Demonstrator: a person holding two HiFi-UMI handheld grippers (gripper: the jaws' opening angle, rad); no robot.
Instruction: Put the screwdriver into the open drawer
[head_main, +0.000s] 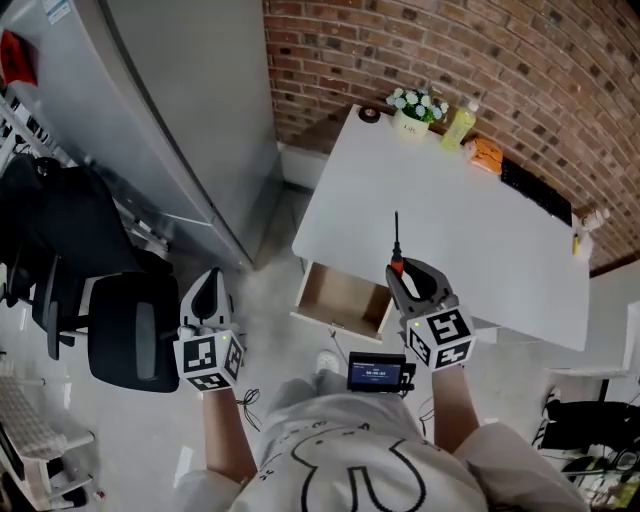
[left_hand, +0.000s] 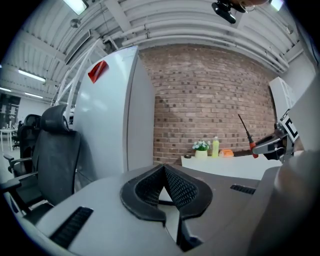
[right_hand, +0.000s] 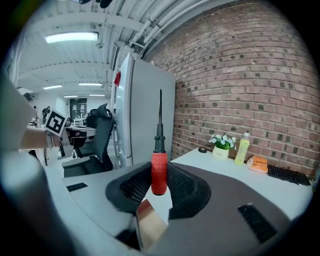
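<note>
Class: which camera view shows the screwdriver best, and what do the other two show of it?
The right gripper view: the screwdriver fills the centre, its red handle clamped between the right gripper's jaws, shaft pointing up. The head view shows it small, from above. The left gripper view shows it tiny, at the far right.

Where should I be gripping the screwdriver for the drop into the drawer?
Grip the screwdriver by its red handle, squeezed from both sides, as the right gripper has it. The handle is thick and fills the jaws; the thin black shaft sticking out ahead would likely slip or twist.
</note>
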